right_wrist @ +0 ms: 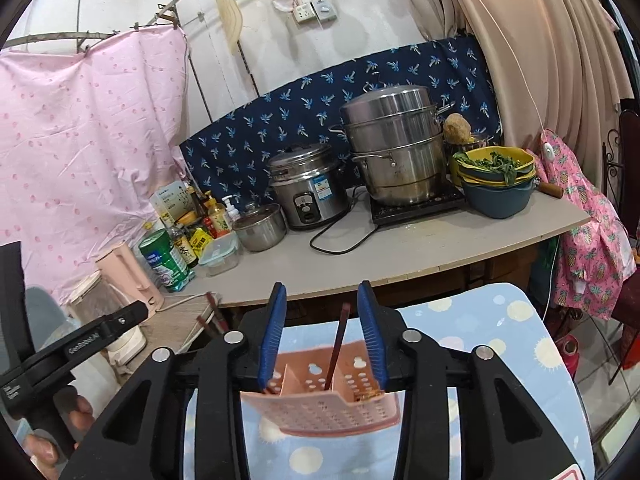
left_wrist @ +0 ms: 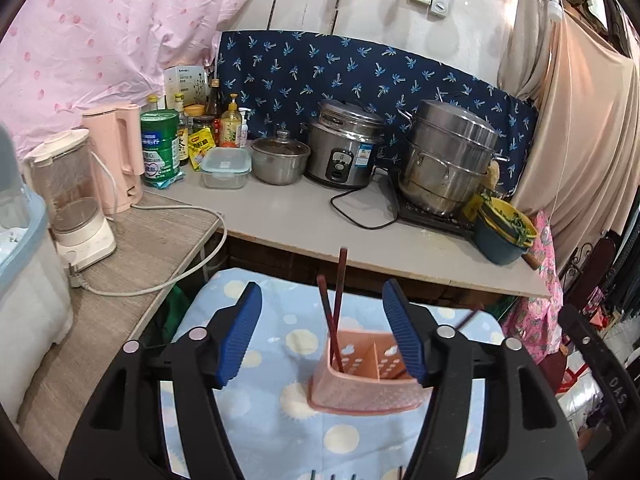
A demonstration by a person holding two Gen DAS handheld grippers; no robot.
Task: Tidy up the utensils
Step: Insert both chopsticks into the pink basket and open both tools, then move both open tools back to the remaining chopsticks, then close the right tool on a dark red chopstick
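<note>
The pink holder stands on the blue spotted cloth, a perforated plastic box split by a wall into two compartments. In the left wrist view two dark red chopsticks stand tilted in its left compartment, their tops crossing above the rim; in the right wrist view one chopstick leans in the right compartment, and what lies at that compartment's bottom is too small to tell. The left gripper hangs over the holder with its blue pads spread wide on either side of the two chopsticks, touching neither. The right gripper has its pads apart too, more narrowly, the single chopstick standing free between them. A person's hand holds the left tool at the lower left of the right wrist view. Past the cloth's far edge runs the grey counter, its front strip bare, with the rice cooker, a steamer pot, a small lidded pot, a plastic box and bottles along the back. A stack of bowls with greens sits at the counter's right corner.
</note>
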